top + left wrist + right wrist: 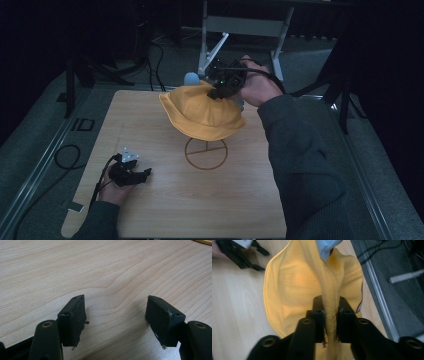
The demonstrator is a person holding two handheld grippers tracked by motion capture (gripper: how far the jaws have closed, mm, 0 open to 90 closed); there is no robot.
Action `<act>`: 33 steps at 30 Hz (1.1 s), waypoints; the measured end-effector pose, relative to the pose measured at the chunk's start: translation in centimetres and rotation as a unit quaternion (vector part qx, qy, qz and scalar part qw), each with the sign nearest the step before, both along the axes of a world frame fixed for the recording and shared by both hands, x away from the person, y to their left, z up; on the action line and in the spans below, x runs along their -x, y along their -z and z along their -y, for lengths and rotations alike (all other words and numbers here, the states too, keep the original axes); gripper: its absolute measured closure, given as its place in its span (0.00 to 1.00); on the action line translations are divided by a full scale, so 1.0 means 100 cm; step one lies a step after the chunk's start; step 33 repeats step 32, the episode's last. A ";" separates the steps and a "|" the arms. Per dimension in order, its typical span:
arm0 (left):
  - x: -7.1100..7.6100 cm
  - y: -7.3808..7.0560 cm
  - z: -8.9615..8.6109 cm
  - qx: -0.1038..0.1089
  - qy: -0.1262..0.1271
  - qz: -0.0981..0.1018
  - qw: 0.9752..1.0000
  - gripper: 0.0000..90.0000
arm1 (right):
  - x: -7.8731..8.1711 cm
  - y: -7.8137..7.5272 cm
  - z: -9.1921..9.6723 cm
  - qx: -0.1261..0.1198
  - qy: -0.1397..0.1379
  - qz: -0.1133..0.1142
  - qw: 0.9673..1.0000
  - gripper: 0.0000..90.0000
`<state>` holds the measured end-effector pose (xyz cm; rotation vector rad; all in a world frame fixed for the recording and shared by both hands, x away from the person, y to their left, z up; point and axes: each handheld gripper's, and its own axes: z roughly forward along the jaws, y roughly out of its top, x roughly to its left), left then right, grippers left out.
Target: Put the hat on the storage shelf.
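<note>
Grippers first, going left to right: the left gripper point(131, 171) sits low over the near-left of the wooden counter point(150, 120), fingers point(72, 320) wide apart with nothing but bare wood between them. Near the middle of the counter there's a wire ring base point(206, 153), and above it hangs the yellow bucket hat point(202, 112), draped partly over a pale blue knob point(191, 78) at the far side. The right gripper point(220, 90) is up at the far right, fingers point(318, 315) clamped on a pinched fold of the hat's fabric.

My guess is the hat's being settled onto that stand. To do it well I'd keep the pinch firm but only on that ridge of cloth, move slowly so the brim doesn't snag the knob, and bring the idle left gripper over to steady the near brim before letting go.
</note>
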<state>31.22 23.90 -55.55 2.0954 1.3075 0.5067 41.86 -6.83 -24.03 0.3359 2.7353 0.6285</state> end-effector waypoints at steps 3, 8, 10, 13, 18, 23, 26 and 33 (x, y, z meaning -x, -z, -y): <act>0.000 0.000 0.000 0.000 0.000 0.000 1.000 0.37 | -0.003 0.004 -0.004 0.011 0.010 -0.004 1.000 0.74; 0.000 0.000 0.000 -0.001 0.000 0.000 1.000 0.37 | -0.003 0.005 -0.004 -0.002 0.018 -0.005 1.000 0.62; 0.000 0.000 0.000 -0.001 0.000 0.000 1.000 0.37 | -0.003 0.005 -0.001 -0.008 0.021 -0.004 1.000 0.60; 0.000 0.000 0.000 -0.001 0.000 0.000 1.000 0.37 | -0.003 0.003 0.004 -0.025 0.025 -0.005 0.999 0.66; 0.000 0.000 0.000 -0.001 0.000 0.000 1.000 0.37 | -0.004 0.006 0.006 -0.032 0.032 -0.003 0.999 0.88; 0.000 0.000 0.000 -0.001 0.000 0.000 1.000 0.37 | -0.004 0.014 -0.003 -0.027 0.025 -0.012 0.999 0.90; 0.000 0.000 0.000 -0.001 0.001 0.000 1.000 0.37 | -0.003 0.016 -0.006 -0.027 0.025 -0.010 0.999 0.79; -0.001 0.000 0.000 -0.001 0.002 0.000 1.000 0.37 | 0.000 0.011 0.000 -0.047 0.042 0.008 0.998 0.48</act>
